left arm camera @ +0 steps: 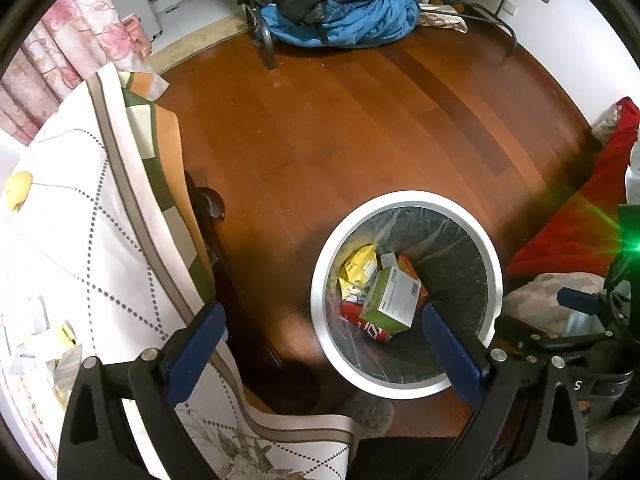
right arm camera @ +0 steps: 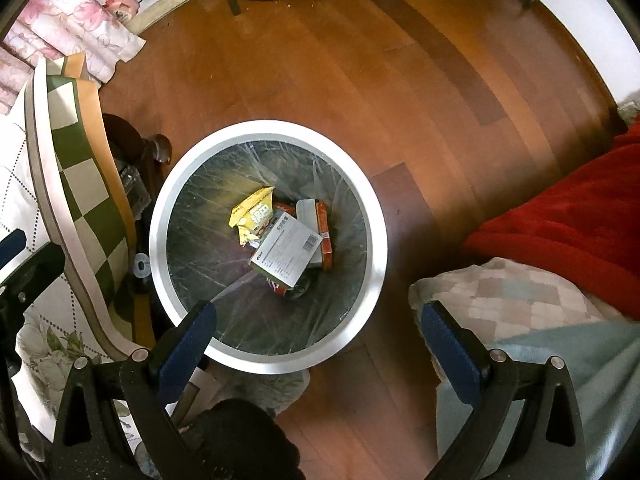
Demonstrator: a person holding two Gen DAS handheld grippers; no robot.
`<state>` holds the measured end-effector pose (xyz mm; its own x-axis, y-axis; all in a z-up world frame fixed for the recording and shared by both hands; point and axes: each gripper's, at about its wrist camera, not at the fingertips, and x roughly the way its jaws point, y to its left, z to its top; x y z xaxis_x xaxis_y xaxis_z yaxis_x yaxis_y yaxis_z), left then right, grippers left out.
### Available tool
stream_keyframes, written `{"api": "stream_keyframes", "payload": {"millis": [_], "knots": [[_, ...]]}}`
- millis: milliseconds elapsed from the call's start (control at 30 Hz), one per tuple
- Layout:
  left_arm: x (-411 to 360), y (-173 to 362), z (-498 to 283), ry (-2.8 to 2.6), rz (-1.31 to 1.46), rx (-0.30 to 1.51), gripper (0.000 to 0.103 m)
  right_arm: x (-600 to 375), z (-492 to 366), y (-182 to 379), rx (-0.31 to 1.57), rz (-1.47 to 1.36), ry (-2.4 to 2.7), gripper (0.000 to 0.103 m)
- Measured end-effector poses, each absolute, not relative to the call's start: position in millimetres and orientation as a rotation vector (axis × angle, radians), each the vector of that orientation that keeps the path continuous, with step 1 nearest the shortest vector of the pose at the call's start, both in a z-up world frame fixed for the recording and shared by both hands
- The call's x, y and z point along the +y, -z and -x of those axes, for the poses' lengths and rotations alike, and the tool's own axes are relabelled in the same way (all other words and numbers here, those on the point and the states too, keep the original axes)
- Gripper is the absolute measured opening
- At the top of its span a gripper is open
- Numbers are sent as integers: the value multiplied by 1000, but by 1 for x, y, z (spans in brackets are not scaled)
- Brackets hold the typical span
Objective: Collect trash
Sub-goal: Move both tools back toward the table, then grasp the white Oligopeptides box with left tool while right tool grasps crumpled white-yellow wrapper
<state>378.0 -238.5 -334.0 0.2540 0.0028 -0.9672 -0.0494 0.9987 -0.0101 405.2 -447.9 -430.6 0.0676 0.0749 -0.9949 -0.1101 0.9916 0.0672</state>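
Observation:
A round white-rimmed bin [left arm camera: 494, 256] [right arm camera: 376, 216] with a clear liner stands on the wooden floor. Inside lie a green and white box [left arm camera: 394, 298] [right arm camera: 288, 254], a yellow snack packet [left arm camera: 358, 268] [right arm camera: 254, 216], an orange box [left arm camera: 408, 266] [right arm camera: 323, 228] and a red can [left arm camera: 366, 324]. My left gripper [left arm camera: 324, 356] is open above the bin's near-left side, with nothing between its blue pads. My right gripper [right arm camera: 320, 352] is also open and empty, over the bin's near rim. Crumpled paper and wrappers [left arm camera: 44, 356] lie on the tablecloth at the far left of the left wrist view.
A table with a white dotted cloth [left arm camera: 80, 240] [right arm camera: 40, 216] is at left, with a dark wooden leg [left arm camera: 208, 208] under it. A red blanket [right arm camera: 560, 220] and a checked cushion [right arm camera: 512, 292] are at right. A blue clothing pile [left arm camera: 352, 12] sits on a rack at the back.

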Motion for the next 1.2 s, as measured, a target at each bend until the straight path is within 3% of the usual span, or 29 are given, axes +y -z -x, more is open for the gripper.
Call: {"api": "stream_keyframes", "payload": {"millis": [367,733,967,1200], "knots": [[-236,285,-356,-43,46,1220,101,-450,-383,369,1389,-16,-125,103],[-216,204,-331,-101,75,1069,101,-437,-352,267,1220,-109,-186,103],[-145,156,-306,-215,111,961,101,-366,-341,209,1137,-101,-337,103],[-46,178,-260,-442,24,978,101,-240,-342,236,1213,-68,-507,103]]}}
